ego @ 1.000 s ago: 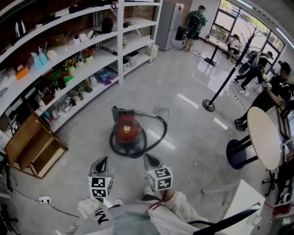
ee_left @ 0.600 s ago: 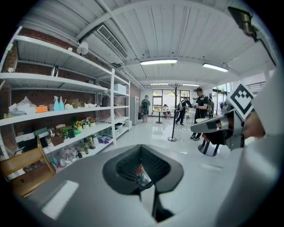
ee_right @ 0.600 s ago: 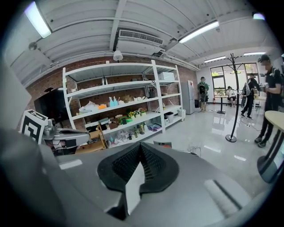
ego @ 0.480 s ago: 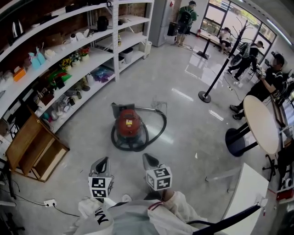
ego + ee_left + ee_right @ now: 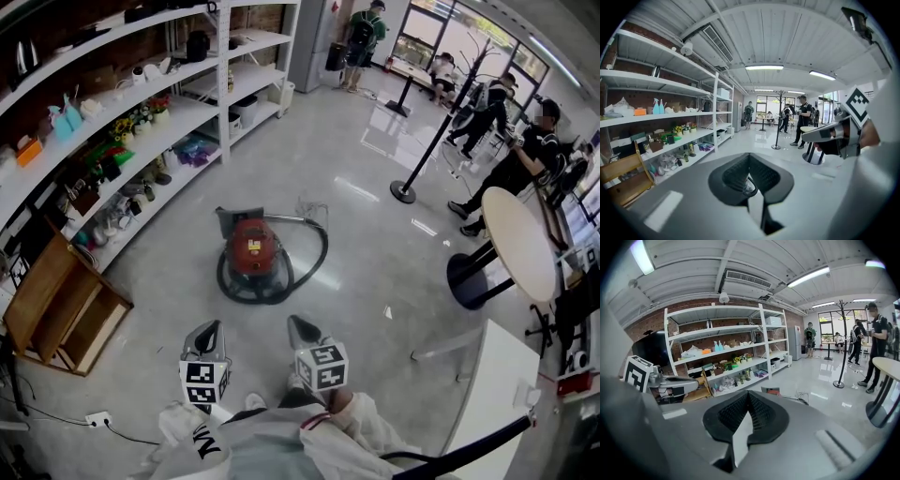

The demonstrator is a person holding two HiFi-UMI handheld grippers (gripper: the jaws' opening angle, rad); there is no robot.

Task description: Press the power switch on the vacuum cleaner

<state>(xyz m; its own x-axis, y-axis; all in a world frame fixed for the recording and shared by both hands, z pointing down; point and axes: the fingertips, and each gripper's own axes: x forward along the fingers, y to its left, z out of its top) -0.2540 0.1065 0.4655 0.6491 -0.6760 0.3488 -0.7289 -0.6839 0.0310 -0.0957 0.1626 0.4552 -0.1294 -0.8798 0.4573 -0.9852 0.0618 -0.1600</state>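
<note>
The red vacuum cleaner (image 5: 251, 255) stands on the grey floor mid-room, with its black hose (image 5: 309, 261) coiled around it. My left gripper (image 5: 210, 326) and right gripper (image 5: 298, 322) hang side by side in the air, well short of the vacuum cleaner, both pointing toward it. The left gripper (image 5: 749, 155) has its jaws pressed together with nothing between them. So does the right gripper (image 5: 749, 394). Just over the right jaws, the vacuum cleaner (image 5: 772, 391) peeks out. I cannot make out the power switch at this distance.
Long white shelving (image 5: 141, 117) full of small items lines the left side. A wooden crate (image 5: 58, 305) leans at its near end. A round table (image 5: 518, 246), a stanchion post (image 5: 405, 187) and a white table corner (image 5: 489, 398) stand on the right. Several people are at the back.
The head view has drifted, so the vacuum cleaner sits slightly higher and the room has slid left. Both grippers keep the same pose and stay shut.
</note>
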